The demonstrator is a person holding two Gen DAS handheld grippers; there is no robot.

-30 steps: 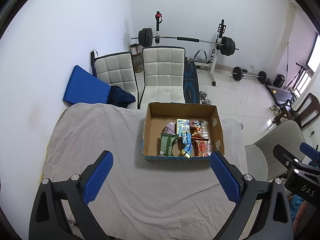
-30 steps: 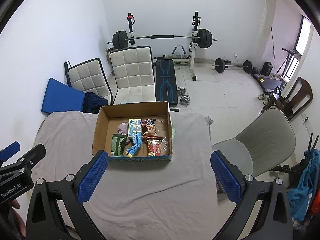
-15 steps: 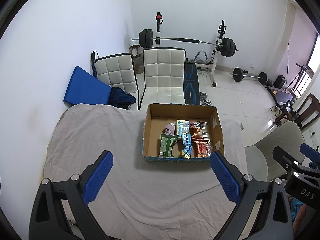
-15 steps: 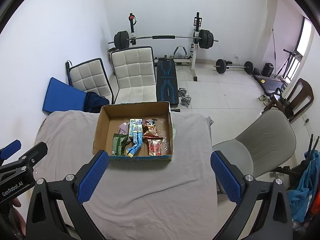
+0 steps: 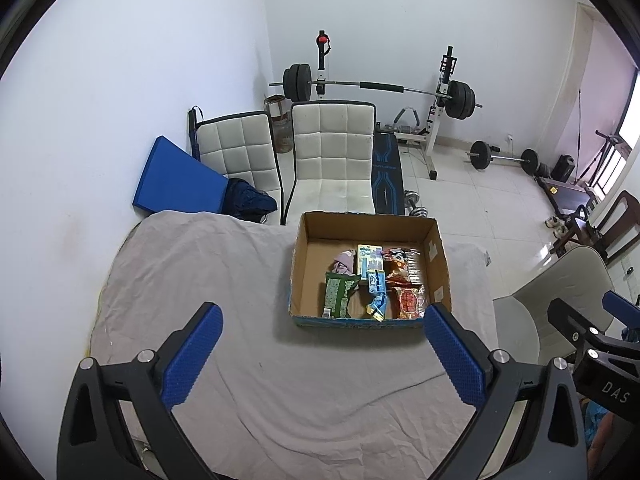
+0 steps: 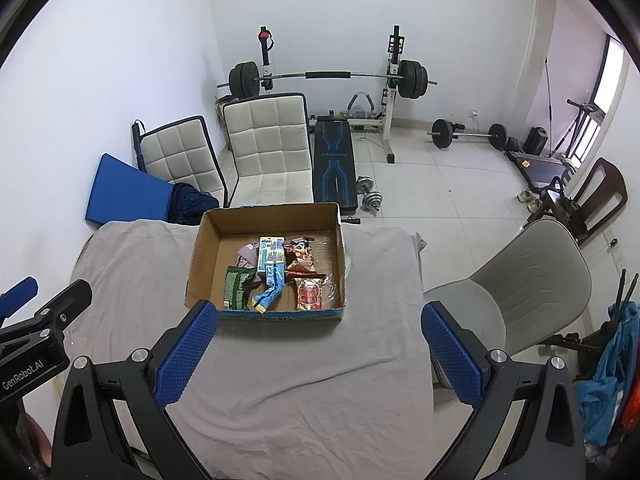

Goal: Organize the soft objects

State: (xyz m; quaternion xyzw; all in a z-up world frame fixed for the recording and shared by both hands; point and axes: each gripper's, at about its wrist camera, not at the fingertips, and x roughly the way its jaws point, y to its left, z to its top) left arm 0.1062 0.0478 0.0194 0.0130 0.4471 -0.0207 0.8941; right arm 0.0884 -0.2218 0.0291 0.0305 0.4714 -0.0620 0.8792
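An open cardboard box (image 5: 438,264) stands on a table under a grey cloth (image 5: 200,280); it also shows in the right wrist view (image 6: 200,256). In it lie several soft packets: a green packet (image 5: 338,294), a blue packet (image 5: 376,292), a red packet (image 5: 410,300) and a pink cloth item (image 5: 344,260). My left gripper (image 5: 320,354) is open and empty, well above the cloth in front of the box. My right gripper (image 6: 316,354) is open and empty, also in front of the box.
Two white padded chairs (image 5: 332,160) and a blue mat (image 5: 176,180) stand behind the table. A grey chair (image 6: 520,280) is at the right. A weight bench with barbell (image 6: 332,80) is at the back wall.
Both views have shifted very slightly; the box sits a touch lower in the frames. Both grippers remain open and empty.
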